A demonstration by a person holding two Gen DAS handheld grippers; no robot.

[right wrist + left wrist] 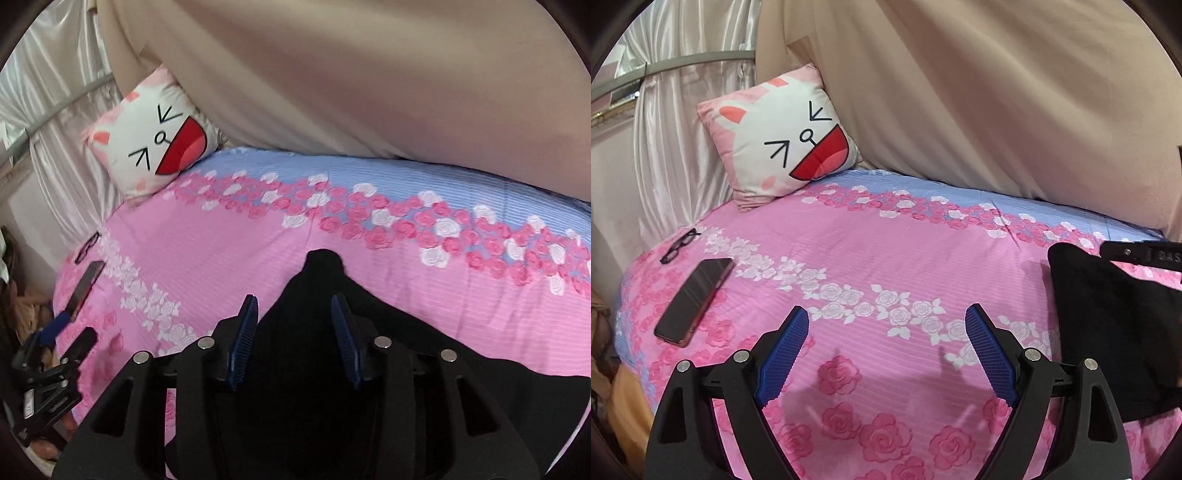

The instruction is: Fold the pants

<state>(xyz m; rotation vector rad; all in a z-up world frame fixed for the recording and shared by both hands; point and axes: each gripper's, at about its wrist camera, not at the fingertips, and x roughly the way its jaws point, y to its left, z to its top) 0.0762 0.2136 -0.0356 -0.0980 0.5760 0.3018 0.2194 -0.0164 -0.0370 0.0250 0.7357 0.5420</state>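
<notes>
left tongs (886, 328) wide open over bare bedspread (886, 251), nothing in them | right tongs (294, 317) half shut, gripping the black pants (369, 369) bunched at my right | phone (694, 301) and glasses (679, 245) hug the left bed edge, middle's free | I read "DAS" on the right tool

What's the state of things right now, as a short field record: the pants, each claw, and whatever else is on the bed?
pants: black, bunched on the right part of the bed, one fold lifted
right claw: closed on that fold of the pants
left claw: open, empty, over bare bedspread
bedspread: pink and blue with roses
phone: flat, near the left edge
glasses: just beyond the phone
pillow: cat face, propped at the far left corner
</notes>
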